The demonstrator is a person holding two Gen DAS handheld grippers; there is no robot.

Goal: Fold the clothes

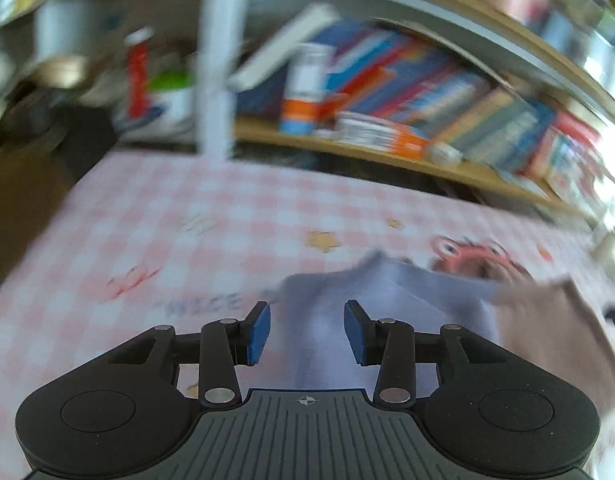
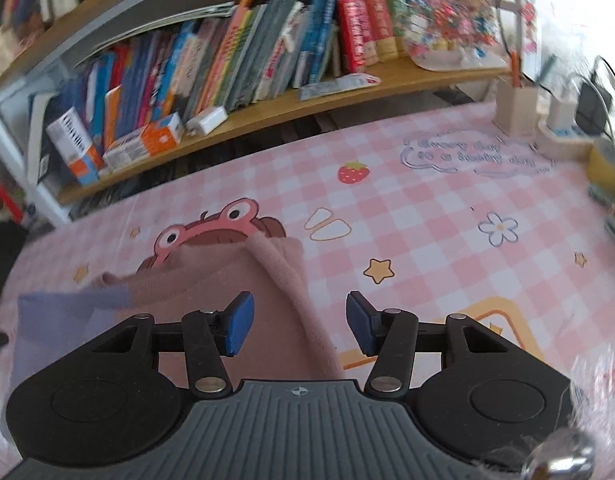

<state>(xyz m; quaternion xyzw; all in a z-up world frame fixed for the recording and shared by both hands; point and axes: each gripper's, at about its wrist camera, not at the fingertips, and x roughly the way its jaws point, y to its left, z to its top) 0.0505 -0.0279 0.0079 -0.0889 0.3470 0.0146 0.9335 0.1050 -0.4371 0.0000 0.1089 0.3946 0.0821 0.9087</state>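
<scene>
Nearest you, your left gripper (image 1: 307,330) hangs over the table with its blue pads (image 1: 258,334) spread apart and nothing between them. Your right gripper (image 2: 297,324) is likewise spread wide, gripping nothing.

Just beyond the left gripper lies the lavender part of the garment (image 1: 371,312), flat on the pink checked tablecloth (image 1: 147,216); the view is blurred, so its folds are hard to read. To its right it meets the dusty-pink part of the garment (image 1: 547,328), which runs toward the right edge of that view.

In the right wrist view the dusty-pink cloth (image 2: 211,292) lies under and ahead of the gripper, with a thick rolled edge (image 2: 291,280) running from near the gripper's base away toward the printed frog (image 2: 211,228) on the tablecloth, which it partly covers at its far end. The lavender section (image 2: 67,312) lies to the left.

Farther out on the tablecloth are a printed strawberry (image 2: 352,172) and a star (image 2: 379,270). At the far right stands a beige holder (image 2: 515,110). Behind the table, a wooden shelf (image 2: 307,108) carries a row of books (image 2: 235,52) and small boxes (image 2: 147,144).
</scene>
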